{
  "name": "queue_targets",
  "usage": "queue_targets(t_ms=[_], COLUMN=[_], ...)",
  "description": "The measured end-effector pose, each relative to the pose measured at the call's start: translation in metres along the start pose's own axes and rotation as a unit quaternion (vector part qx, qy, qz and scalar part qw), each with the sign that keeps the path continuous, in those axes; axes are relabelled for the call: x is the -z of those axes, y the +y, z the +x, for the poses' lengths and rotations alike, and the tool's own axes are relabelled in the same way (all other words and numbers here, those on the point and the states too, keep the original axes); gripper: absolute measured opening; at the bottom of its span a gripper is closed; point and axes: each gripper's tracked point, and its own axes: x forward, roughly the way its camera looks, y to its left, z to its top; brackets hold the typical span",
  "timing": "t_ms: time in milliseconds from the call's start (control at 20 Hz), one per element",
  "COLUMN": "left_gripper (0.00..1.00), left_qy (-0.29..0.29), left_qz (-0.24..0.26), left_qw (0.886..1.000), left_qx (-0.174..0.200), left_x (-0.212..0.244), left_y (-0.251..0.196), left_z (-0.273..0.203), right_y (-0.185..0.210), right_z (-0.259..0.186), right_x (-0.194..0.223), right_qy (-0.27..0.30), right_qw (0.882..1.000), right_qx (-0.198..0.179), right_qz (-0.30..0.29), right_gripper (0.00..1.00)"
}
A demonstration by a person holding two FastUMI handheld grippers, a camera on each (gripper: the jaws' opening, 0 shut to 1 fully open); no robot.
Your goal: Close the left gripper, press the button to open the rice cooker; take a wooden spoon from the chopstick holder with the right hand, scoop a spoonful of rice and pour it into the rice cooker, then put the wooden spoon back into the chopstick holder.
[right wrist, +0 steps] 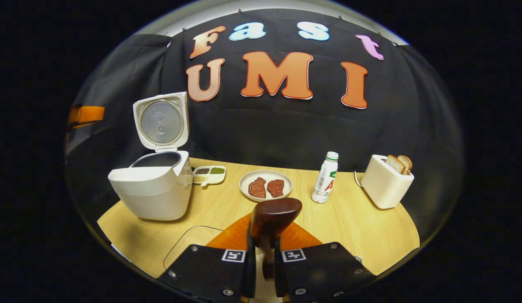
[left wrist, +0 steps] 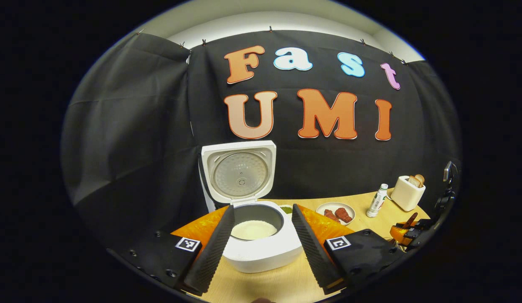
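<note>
The white rice cooker (left wrist: 261,252) stands open in front of me, its lid (left wrist: 239,172) upright and white rice (left wrist: 253,229) lying in the pot. My left gripper (left wrist: 263,210) is open, one finger on each side of the cooker's front, touching nothing. In the right gripper view the cooker (right wrist: 153,193) sits at the left of the table. My right gripper (right wrist: 264,242) is shut on the handle of the dark wooden spoon (right wrist: 274,213), whose bowl points up and forward over the table; no rice shows on it. The right gripper (left wrist: 408,230) with the spoon also appears at the left gripper view's far right.
On the wooden table (right wrist: 361,227) stand a divided dish of beans (right wrist: 209,174), a plate with two pieces of meat (right wrist: 266,185), a white bottle (right wrist: 326,177) and a toaster with bread (right wrist: 386,182). A thin wire (right wrist: 189,235) lies near the front edge.
</note>
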Motion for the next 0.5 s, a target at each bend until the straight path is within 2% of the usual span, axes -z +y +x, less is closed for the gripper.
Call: queue_targets(t_ms=[50, 150, 200, 250, 350, 400, 500], left_gripper=[0.89, 0.89, 0.93, 0.89, 0.93, 0.89, 0.89], left_qy=[0.001, 0.003, 0.003, 0.003, 0.004, 0.004, 0.006], left_qz=[0.001, 0.006, 0.009, 0.012, 0.012, 0.011, 0.01], left_qw=[1.0, 1.0, 1.0, 1.0, 1.0, 1.0, 1.0], left_qx=[-0.002, -0.002, -0.004, -0.006, -0.008, -0.009, -0.008], left_x=[0.002, 0.002, 0.002, 0.002, 0.002, 0.003, 0.004], left_y=[0.002, 0.006, 0.009, 0.01, 0.014, 0.014, 0.015], left_z=[-0.002, -0.003, -0.003, -0.004, -0.003, -0.002, 0.0], right_y=[0.001, 0.007, 0.01, 0.01, 0.013, 0.017, 0.024], right_z=[0.003, 0.008, 0.007, 0.009, 0.007, 0.005, 0.004], right_x=[0.005, 0.016, 0.02, 0.024, 0.041, 0.045, 0.046], right_qy=[-0.001, 0.006, 0.006, 0.004, 0.015, 0.014, 0.004], right_qw=[1.0, 0.999, 0.998, 0.997, 0.995, 0.994, 0.992], right_qx=[0.003, 0.0, 0.0, 0.004, 0.005, 0.003, 0.0], right_qz=[-0.02, -0.044, -0.057, -0.076, -0.103, -0.11, -0.125], right_gripper=[0.17, 0.17, 0.17, 0.17, 0.17, 0.17, 0.17])
